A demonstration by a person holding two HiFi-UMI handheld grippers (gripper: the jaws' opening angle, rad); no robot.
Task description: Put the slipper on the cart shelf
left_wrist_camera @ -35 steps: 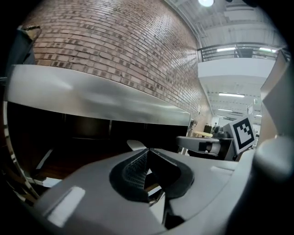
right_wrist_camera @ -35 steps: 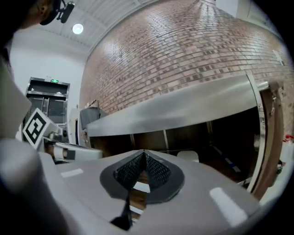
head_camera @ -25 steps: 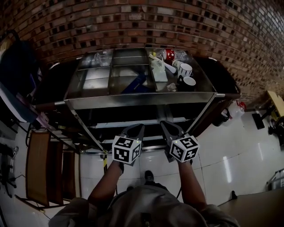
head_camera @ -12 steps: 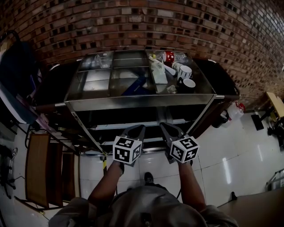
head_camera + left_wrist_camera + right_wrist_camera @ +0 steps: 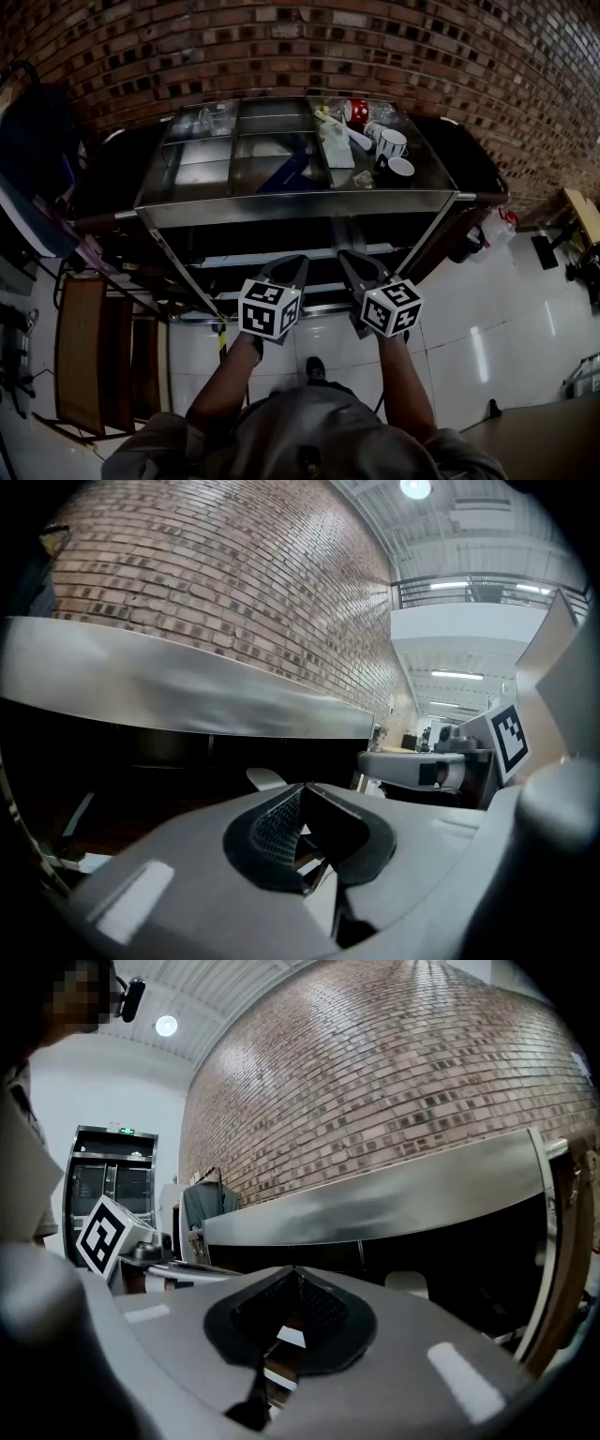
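Observation:
A steel cart (image 5: 300, 208) stands against the brick wall. On its top shelf lies a blue thing (image 5: 284, 175) that looks like the slipper. My left gripper (image 5: 292, 266) and right gripper (image 5: 350, 262) are side by side low in front of the cart, level with its lower shelves. Both are shut with nothing in them. In the left gripper view the left gripper (image 5: 300, 791) points at the dark space under the top shelf, where a pale rounded thing (image 5: 265, 778) shows. The right gripper (image 5: 294, 1275) points the same way.
Two white mugs (image 5: 392, 145), a red can (image 5: 356, 112) and other small items fill the right of the top shelf. A wooden chair (image 5: 94, 347) stands at the left. White tiled floor (image 5: 487, 319) lies to the right, and the person's shoe (image 5: 316, 367) is below the grippers.

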